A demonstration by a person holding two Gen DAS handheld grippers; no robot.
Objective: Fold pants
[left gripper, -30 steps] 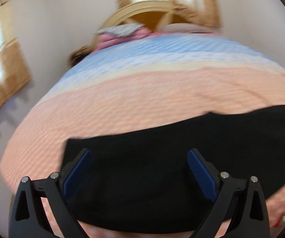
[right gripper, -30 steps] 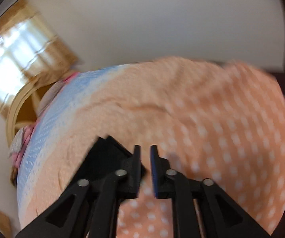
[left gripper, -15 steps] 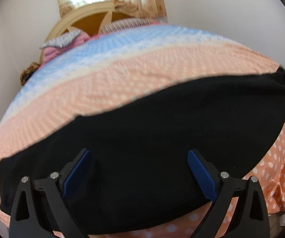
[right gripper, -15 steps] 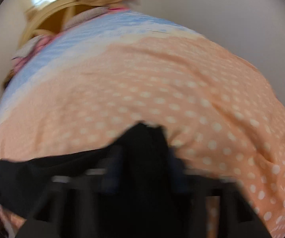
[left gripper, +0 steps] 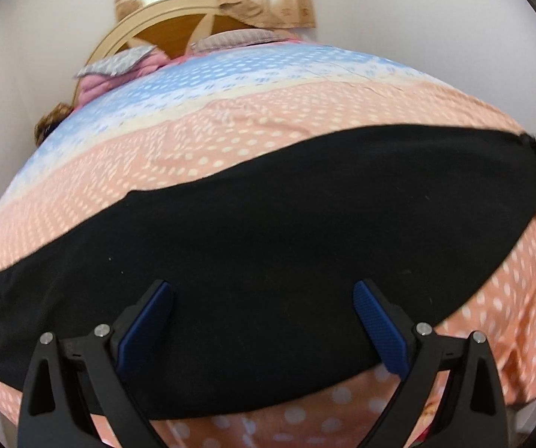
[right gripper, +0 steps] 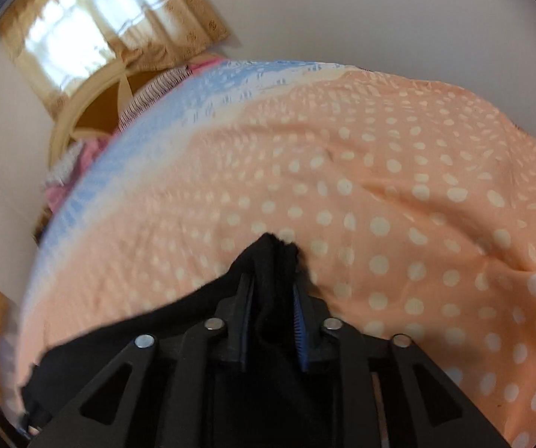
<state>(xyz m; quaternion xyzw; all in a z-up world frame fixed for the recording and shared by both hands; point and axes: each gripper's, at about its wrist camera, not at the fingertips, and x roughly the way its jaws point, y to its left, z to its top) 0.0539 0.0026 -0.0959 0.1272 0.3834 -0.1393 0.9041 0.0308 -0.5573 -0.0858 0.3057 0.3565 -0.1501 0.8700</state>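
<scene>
No brand, label or legible writing shows on anything in either view.

The black pants (left gripper: pixel 268 239) lie spread flat across the near part of the bed as one long, smooth, matte dark band with clean straight edges. They rest on a thin cotton-like bedsheet (left gripper: pixel 230 138) printed with white polka dots on peach, which gives way farther back to a cream stripe and then a pale blue band with small white marks. The sheet shows soft creases and shallow folds near its right edge.

The left gripper (left gripper: pixel 264 317) hangs above the pants with its jaws spread wide and nothing between them. Its fingers are matte black plastic with round silver screws, and each carries a ribbed blue pad (left gripper: pixel 378 330).

The right gripper (right gripper: pixel 273 298), of the same black plastic with blue ribbed pads, has a bunched end of the pants (right gripper: pixel 275 257) clamped between its fingers; the cloth stands up in a gathered, fuzzy-edged peak just past the tips. Its jaws have just been opening a little, yet the fabric fills the gap and both pads press on it.

At the bed's far end stand a curved cream and brown wooden headboard (left gripper: pixel 178 18), a grey patterned pillow (left gripper: pixel 118 63) on pink bedding, and tan embroidered curtains (left gripper: pixel 268 3) against a plain white wall.
</scene>
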